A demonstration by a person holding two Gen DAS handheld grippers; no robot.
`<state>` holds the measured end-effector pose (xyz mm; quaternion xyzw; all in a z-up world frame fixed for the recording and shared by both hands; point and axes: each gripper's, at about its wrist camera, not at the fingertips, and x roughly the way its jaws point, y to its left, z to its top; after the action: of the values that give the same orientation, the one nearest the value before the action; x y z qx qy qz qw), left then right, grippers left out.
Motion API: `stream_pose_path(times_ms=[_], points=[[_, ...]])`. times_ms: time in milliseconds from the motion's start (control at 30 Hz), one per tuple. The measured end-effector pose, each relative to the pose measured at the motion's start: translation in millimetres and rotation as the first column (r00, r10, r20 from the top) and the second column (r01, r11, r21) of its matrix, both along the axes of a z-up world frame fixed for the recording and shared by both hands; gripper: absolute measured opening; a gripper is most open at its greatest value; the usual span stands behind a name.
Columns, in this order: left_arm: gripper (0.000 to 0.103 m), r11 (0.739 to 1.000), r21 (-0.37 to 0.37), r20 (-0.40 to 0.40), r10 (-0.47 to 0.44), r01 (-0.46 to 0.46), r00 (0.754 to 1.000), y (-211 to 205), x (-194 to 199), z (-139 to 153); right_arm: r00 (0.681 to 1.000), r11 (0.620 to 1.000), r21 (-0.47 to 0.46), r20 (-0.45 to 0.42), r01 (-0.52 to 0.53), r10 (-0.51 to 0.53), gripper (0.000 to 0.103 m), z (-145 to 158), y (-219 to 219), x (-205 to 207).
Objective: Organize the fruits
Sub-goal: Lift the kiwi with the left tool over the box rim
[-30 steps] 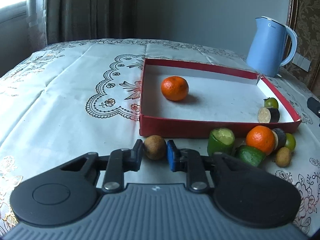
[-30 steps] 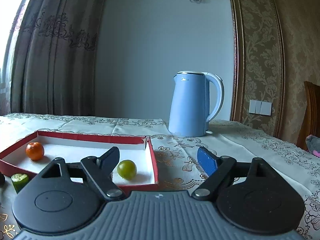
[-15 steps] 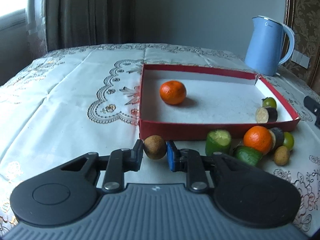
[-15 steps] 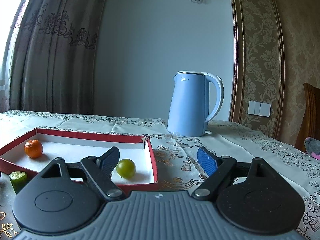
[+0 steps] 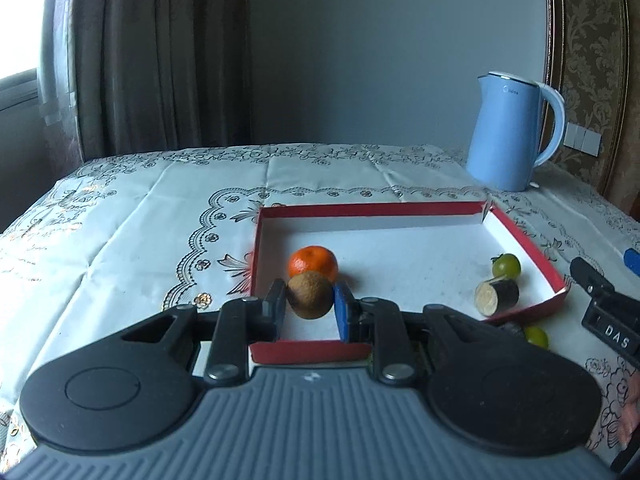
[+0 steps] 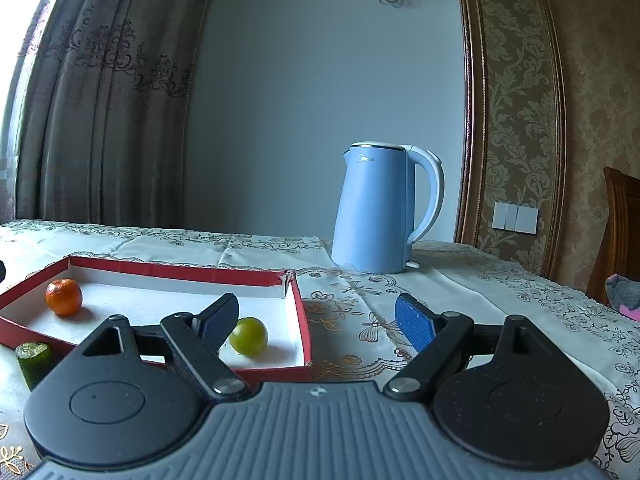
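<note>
Left wrist view: left gripper (image 5: 310, 306) clamped on a small round brown rough-skinned fruit (image 5: 310, 295), pads pressing both its sides, fruit carried in the air over the near-left corner of the shallow red cardboard box with white floor (image 5: 520, 240). Held above the near wall so it clears the rim, probably for a drop inside. Just behind the brown fruit, on the box floor, a round orange tangerine (image 5: 313, 263); the brown fruit overlaps it in view, contact unclear, likely apart since one is lifted. Far right corner of the box: small green round fruit (image 5: 506, 266) and beside it a short dark-skinned cylinder chunk with pale cut face (image 5: 497, 297), lying on its side. Outside the box's right front corner another small yellow-green fruit (image 5: 535, 336) on the embroidered white tablecloth (image 5: 120, 240), not yet sorted. Light blue electric kettle (image 5: 510, 132) stands behind the box, well apart. The right tool's black finger pokes in at the right edge.

Right wrist view: right gripper (image 6: 316, 322) spread wide, nothing between the pads, hovering low near the box's right end; looks parked, waiting its turn. Same box, tangerine at far left, green fruit near the right wall. A green cucumber-like stub with cut top (image 6: 34, 360) stands upright on the cloth outside the front wall, left to sort. Kettle behind.

Judgement: sorting partway; next is release into the box, avoiding the tangerine.
</note>
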<state>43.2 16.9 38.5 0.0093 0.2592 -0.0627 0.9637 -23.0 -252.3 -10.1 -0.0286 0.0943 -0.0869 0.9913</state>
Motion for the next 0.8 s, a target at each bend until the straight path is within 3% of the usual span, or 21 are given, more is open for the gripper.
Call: stream_pose_path(times_ms=[800], points=[[0.023, 1.000, 0.014, -0.059, 0.019, -0.018, 0.998, -2, 33, -22, 1.000, 1.000, -0.012, 0.014, 0.011, -0.011, 0.086, 1, 1, -1]])
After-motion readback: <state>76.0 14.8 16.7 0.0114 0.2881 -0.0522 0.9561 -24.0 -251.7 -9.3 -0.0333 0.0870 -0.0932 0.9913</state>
